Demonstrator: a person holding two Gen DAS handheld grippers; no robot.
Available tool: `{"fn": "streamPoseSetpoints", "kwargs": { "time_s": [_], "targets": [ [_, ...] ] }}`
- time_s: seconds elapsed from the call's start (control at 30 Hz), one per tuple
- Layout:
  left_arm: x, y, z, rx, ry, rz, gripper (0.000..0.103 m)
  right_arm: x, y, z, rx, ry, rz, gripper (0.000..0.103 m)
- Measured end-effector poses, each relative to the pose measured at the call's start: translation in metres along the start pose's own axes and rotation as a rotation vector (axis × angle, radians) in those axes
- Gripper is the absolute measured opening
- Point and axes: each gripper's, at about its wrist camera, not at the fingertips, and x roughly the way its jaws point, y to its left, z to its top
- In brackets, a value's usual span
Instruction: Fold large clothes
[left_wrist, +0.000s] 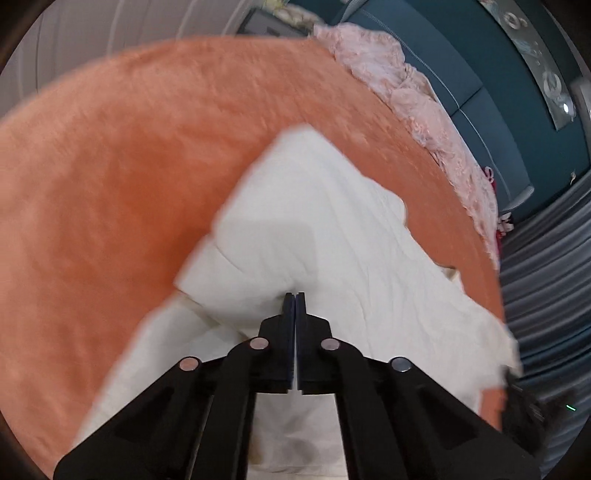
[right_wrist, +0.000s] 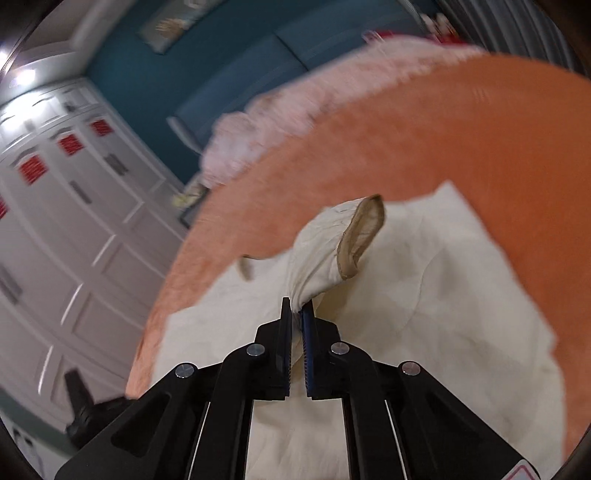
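A large cream-white garment (left_wrist: 332, 236) lies spread on an orange bedspread (left_wrist: 110, 177). My left gripper (left_wrist: 295, 295) is shut, its tips pinching a fold of the white garment near its middle. In the right wrist view the same garment (right_wrist: 443, 295) lies on the orange bedspread (right_wrist: 480, 140). My right gripper (right_wrist: 297, 304) is shut on a bunched sleeve (right_wrist: 332, 254) of the garment; its tan-lined cuff (right_wrist: 362, 236) stands up open beyond the tips.
A pink lacy cloth (left_wrist: 413, 92) lies along the far edge of the bed, also in the right wrist view (right_wrist: 266, 125). A teal headboard (left_wrist: 461, 74) and grey curtain (left_wrist: 546, 277) stand beyond. White cabinets (right_wrist: 55, 221) stand to the left of the bed.
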Motion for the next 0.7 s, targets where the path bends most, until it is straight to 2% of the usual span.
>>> {"fn": "streamPoseSetpoints", "kwargs": {
  "time_s": [0.1, 0.17, 0.23, 0.33, 0.43, 0.5, 0.57, 0.67, 0.7],
  "targets": [
    [-0.014, 0.003, -0.002, 0.08, -0.029, 0.047, 0.0, -0.035, 0.0, -0.022, -0.084, -0.01, -0.05, 0.005],
    [-0.018, 0.005, -0.007, 0.095, -0.018, 0.06, 0.0, -0.034, -0.006, -0.037, -0.134, 0.027, -0.102, 0.005],
    [-0.025, 0.005, -0.013, 0.099, -0.016, 0.041, 0.0, -0.025, -0.017, -0.053, -0.158, 0.078, -0.145, 0.005],
    [-0.029, -0.017, -0.015, 0.139, -0.012, 0.001, 0.0, -0.01, -0.036, -0.072, -0.133, 0.136, -0.174, 0.005],
    [-0.011, -0.039, -0.018, 0.195, 0.022, 0.012, 0.0, 0.001, -0.046, -0.083, -0.119, 0.156, -0.195, 0.005],
    [0.006, -0.046, -0.023, 0.224, 0.046, 0.056, 0.0, 0.001, -0.047, -0.086, -0.114, 0.162, -0.2, 0.006],
    [0.023, -0.049, -0.031, 0.265, 0.06, 0.109, 0.0, -0.002, -0.047, -0.085, -0.104, 0.17, -0.203, 0.01],
    [0.037, -0.044, -0.042, 0.291, 0.057, 0.137, 0.0, -0.02, -0.046, -0.084, -0.072, 0.163, -0.21, 0.015],
    [0.039, -0.042, -0.044, 0.295, 0.049, 0.133, 0.0, -0.031, -0.044, -0.081, -0.063, 0.133, -0.217, 0.015]
  ]
}}
